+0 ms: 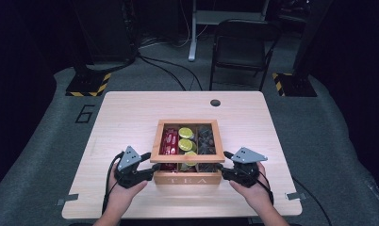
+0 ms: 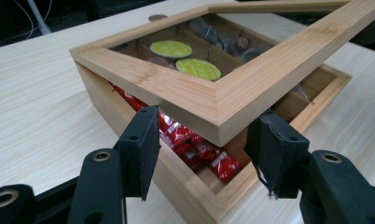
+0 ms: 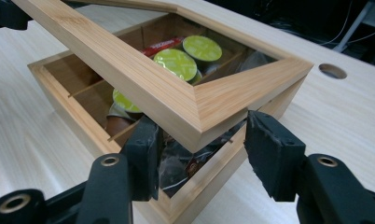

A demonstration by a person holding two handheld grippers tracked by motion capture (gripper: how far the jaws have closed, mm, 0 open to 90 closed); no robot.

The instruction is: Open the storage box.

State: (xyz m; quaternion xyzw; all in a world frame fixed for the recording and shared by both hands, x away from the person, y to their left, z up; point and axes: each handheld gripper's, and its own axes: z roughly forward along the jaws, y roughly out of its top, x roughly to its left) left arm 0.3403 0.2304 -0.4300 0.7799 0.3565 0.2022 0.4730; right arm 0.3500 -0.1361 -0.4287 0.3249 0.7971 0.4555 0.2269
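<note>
A wooden tea box (image 1: 187,180) sits at the table's near middle, its glass-windowed lid (image 1: 154,141) tilted up at the front. Inside are red packets (image 2: 195,149), green-topped capsules (image 2: 198,68) and dark sachets (image 3: 176,163). My left gripper (image 1: 152,169) is at the lid's front left corner. In the left gripper view the jaws of this gripper (image 2: 206,140) stand on either side of that corner of the lid (image 2: 185,93). My right gripper (image 1: 223,170) does the same at the front right corner, where it (image 3: 199,144) clasps the lid (image 3: 143,84).
The light wooden table (image 1: 131,122) has a round cable hole (image 1: 215,102) behind the box. A black folding chair (image 1: 239,47) stands on the grey floor beyond the far edge. Bare tabletop lies to the left and right of the box.
</note>
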